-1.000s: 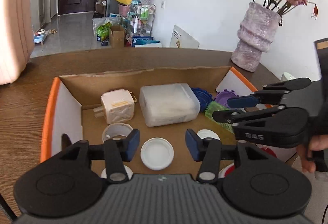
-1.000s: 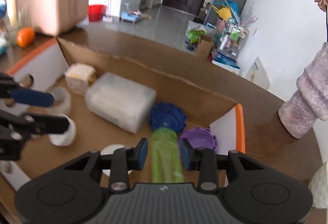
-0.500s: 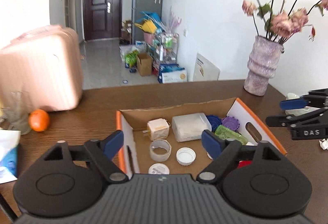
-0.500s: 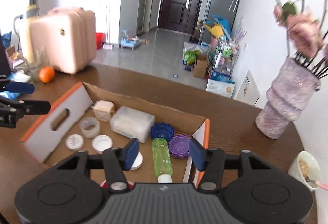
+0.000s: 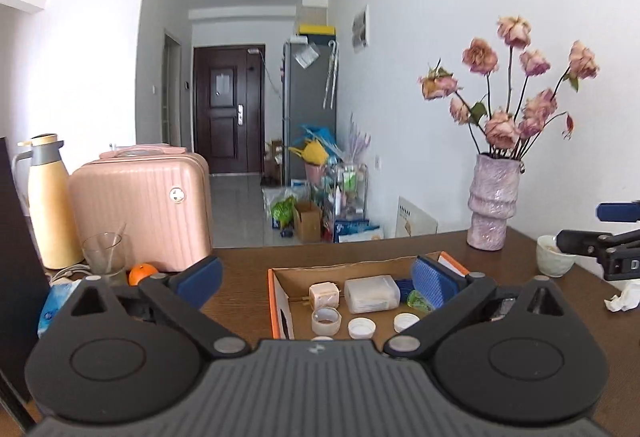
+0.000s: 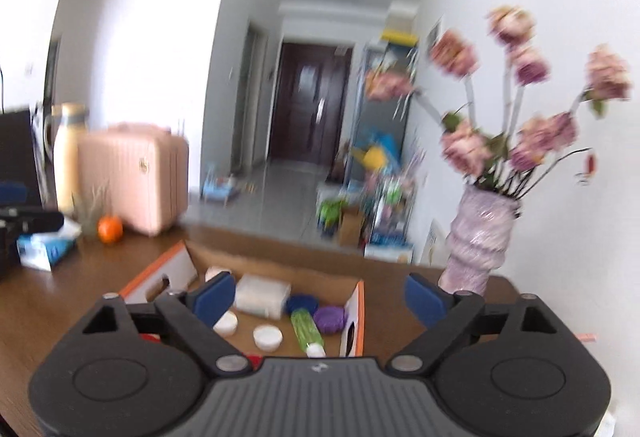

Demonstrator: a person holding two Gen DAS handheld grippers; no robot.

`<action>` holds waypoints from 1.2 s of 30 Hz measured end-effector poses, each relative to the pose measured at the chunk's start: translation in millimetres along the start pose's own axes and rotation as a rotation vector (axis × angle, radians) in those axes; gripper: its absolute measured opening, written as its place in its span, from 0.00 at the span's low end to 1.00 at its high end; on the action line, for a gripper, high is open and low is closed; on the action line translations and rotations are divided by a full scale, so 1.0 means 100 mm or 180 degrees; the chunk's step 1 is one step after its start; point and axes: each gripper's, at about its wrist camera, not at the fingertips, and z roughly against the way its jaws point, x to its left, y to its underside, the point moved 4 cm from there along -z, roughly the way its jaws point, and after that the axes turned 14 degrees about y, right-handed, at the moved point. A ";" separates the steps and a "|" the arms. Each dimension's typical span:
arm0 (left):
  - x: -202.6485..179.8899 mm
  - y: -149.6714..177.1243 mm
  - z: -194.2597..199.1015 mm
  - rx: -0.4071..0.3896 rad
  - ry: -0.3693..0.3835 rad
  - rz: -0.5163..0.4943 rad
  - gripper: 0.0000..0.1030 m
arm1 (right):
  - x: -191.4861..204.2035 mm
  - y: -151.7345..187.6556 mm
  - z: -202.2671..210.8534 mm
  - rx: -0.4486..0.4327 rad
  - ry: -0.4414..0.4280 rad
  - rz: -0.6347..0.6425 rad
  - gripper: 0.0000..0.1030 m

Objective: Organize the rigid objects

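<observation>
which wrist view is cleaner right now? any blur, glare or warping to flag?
Left wrist view: sharp; cardboard box and vase crisp, glare spots on the right wall, fisheye bending the walls. Right wrist view: motion-blurred, flowers and doorway smeared, left wall blown out, same barrel distortion.

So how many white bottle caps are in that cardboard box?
3 white caps: two side by side right of the tape roll, one peeking out just below it. More may sit hidden nearer the camera.
</observation>
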 end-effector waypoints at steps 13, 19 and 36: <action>-0.12 0.44 0.74 -0.0431 -0.0136 0.0006 1.00 | 0.13 0.63 0.87 -0.0510 0.0054 -0.0371 1.00; -0.16 0.65 1.07 -0.0409 -0.0162 0.0067 1.00 | 0.14 0.81 1.11 -0.0406 0.0074 -0.0535 1.00; -0.82 1.69 2.59 -0.0413 -0.0311 0.0105 1.00 | 0.09 1.89 2.63 -0.0161 -0.0013 -0.0589 1.00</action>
